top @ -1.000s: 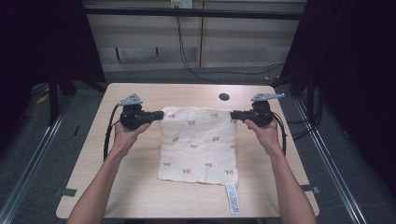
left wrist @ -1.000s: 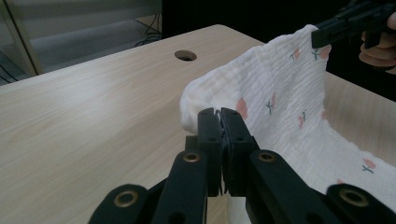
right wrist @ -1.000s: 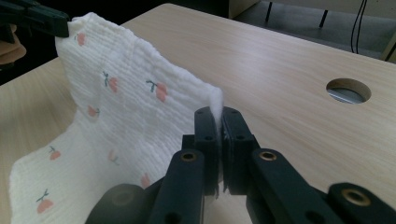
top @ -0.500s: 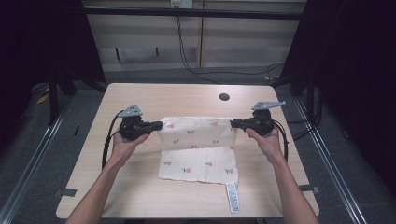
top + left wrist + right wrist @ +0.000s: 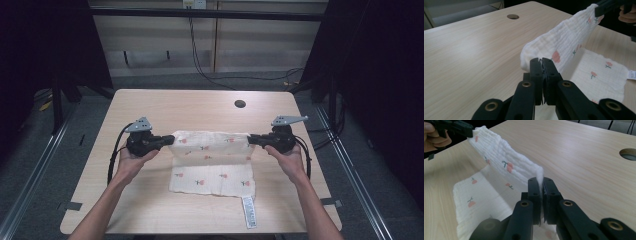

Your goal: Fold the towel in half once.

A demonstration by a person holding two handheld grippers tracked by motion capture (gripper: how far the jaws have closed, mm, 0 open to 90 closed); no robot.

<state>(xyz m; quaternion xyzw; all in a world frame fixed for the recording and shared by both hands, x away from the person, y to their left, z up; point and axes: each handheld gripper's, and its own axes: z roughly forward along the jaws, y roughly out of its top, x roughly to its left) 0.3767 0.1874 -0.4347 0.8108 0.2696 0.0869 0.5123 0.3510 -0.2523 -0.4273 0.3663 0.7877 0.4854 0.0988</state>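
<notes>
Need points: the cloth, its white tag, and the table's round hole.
cloth (image 5: 212, 175), high view, on the flat lower half lying on the table.
white tag (image 5: 249, 216), high view, on its middle.
round hole (image 5: 240, 104), high view, on its dark centre.

Black left tool (image 5: 541, 61) clamped on white flowered cloth (image 5: 566, 42), cloth raised over wooden table (image 5: 469, 50)

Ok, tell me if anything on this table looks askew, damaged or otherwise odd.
Nothing looks damaged or spilled. The white muslin cloth with red flower print is lifted by its far corners, one pinched in the left hand-held gripper and one in the right hand-held gripper. Its white care label sticks out past the near edge, which is normal.
</notes>
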